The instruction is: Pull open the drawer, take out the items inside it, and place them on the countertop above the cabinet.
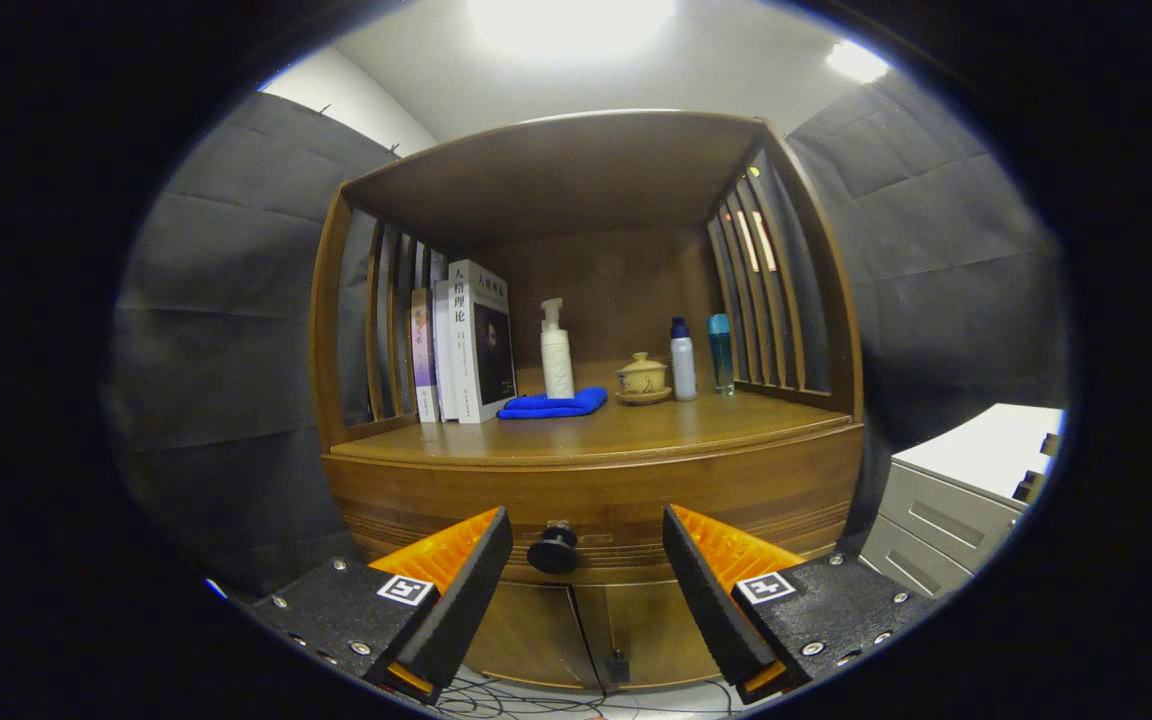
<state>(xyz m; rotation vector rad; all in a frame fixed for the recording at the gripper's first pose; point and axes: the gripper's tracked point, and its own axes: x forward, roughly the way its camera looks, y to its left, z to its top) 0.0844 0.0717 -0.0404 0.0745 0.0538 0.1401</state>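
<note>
From the gripper view, I have the tool [586, 570] spread wide, holding nothing, its two fingers flanking the black drawer knob [553, 549] without touching it. The drawer [596, 495] sits shut in the cabinet front just under the counter [626, 430], so I judge nothing is done yet: pulling, emptying and placing all remain. On the counter stand books [466, 340], a blue cloth [553, 405], a pump bottle [556, 355], a lidded cup [642, 378] and two small bottles [683, 360]; its front strip is bare. A grey cabinet [946, 520] stands well apart to the side. Nothing blocks the knob.
</note>
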